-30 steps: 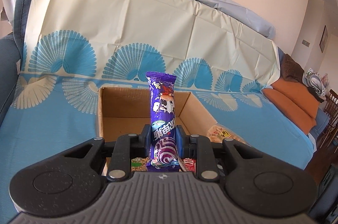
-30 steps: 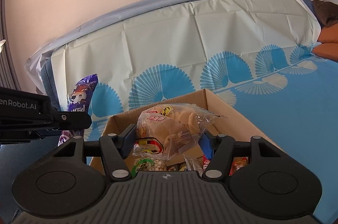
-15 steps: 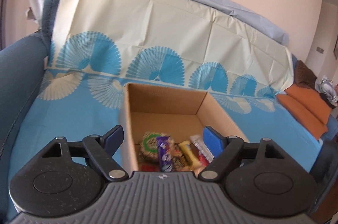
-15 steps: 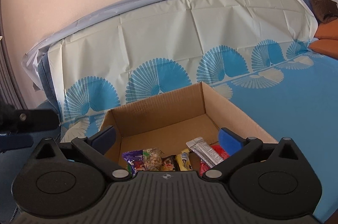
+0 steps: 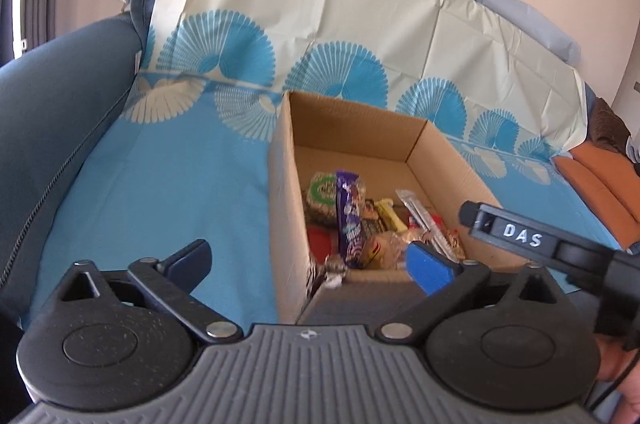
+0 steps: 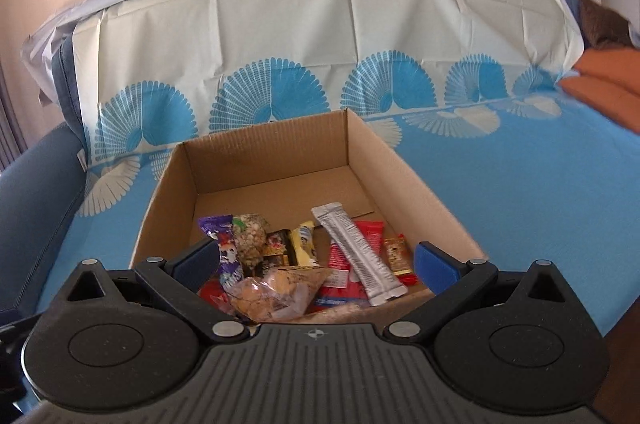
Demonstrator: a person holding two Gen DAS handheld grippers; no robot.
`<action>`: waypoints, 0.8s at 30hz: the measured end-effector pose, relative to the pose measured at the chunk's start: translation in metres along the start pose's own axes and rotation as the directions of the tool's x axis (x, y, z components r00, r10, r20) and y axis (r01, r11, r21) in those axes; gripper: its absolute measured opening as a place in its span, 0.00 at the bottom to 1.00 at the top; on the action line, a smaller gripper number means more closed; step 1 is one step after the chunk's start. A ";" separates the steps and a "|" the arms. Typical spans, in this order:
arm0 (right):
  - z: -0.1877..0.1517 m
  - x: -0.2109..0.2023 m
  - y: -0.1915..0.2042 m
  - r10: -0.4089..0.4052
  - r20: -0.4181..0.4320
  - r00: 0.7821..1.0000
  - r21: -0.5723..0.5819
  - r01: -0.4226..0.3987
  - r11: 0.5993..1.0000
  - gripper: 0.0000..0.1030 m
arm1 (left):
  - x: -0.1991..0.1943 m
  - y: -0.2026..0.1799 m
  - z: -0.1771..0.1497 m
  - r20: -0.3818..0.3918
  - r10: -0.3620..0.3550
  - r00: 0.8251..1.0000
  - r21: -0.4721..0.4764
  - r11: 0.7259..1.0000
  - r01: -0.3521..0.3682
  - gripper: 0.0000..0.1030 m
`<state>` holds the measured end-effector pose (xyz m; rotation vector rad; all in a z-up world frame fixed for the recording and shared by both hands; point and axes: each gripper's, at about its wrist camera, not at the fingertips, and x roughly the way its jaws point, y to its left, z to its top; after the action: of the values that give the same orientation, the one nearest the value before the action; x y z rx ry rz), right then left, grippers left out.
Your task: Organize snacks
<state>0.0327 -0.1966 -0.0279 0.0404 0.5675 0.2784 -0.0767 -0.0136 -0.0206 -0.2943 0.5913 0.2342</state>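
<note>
An open cardboard box [image 5: 286,159] [image 6: 404,171] stands on the blue patterned cover of a sofa. Several snack packets lie in its near half. Among them are a purple packet [image 5: 348,220] [image 6: 226,248], a clear bag of biscuits [image 6: 276,294] [image 5: 386,248] and a silver stick pack [image 6: 356,252]. My left gripper [image 5: 310,260] is open and empty, just before the box's near left corner. My right gripper [image 6: 316,260] is open and empty above the box's near edge. Its body [image 5: 540,244] shows at the right of the left wrist view.
The blue sofa arm [image 5: 52,111] rises to the left. The covered backrest [image 6: 320,23] stands behind the box. Orange cushions [image 6: 608,91] lie far right. The far half of the box floor [image 6: 276,195] is bare.
One second ago the left gripper held the purple packet and the right held the biscuit bag. Both opened; the packets now lie in the box. Both grippers have drawn back.
</note>
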 end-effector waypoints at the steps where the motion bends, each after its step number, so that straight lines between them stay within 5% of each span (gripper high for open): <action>1: 0.000 -0.004 -0.001 -0.014 0.001 1.000 -0.020 0.014 1.000 0.99 | 0.002 0.000 -0.003 -0.013 0.005 1.000 0.003 1.000 -0.005 1.00; 6: -0.008 -0.009 -0.014 -0.061 -0.028 0.998 -0.072 0.058 0.996 0.99 | 0.018 -0.008 -0.013 -0.049 0.028 0.998 0.030 0.999 -0.027 1.00; 10: -0.017 -0.006 -0.032 -0.043 -0.094 0.995 -0.036 0.040 0.999 0.99 | 0.032 -0.023 -0.020 -0.005 0.029 1.000 0.108 0.994 -0.028 1.00; 24: -0.025 0.003 -0.014 -0.075 -0.114 0.991 -0.126 0.061 0.990 0.99 | 0.053 -0.003 -0.031 0.006 0.012 1.000 0.062 0.998 -0.013 1.00</action>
<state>0.0255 -0.2104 -0.0518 -0.1142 0.6677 0.2496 -0.0494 -0.0204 -0.0751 -0.2304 0.5937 0.2284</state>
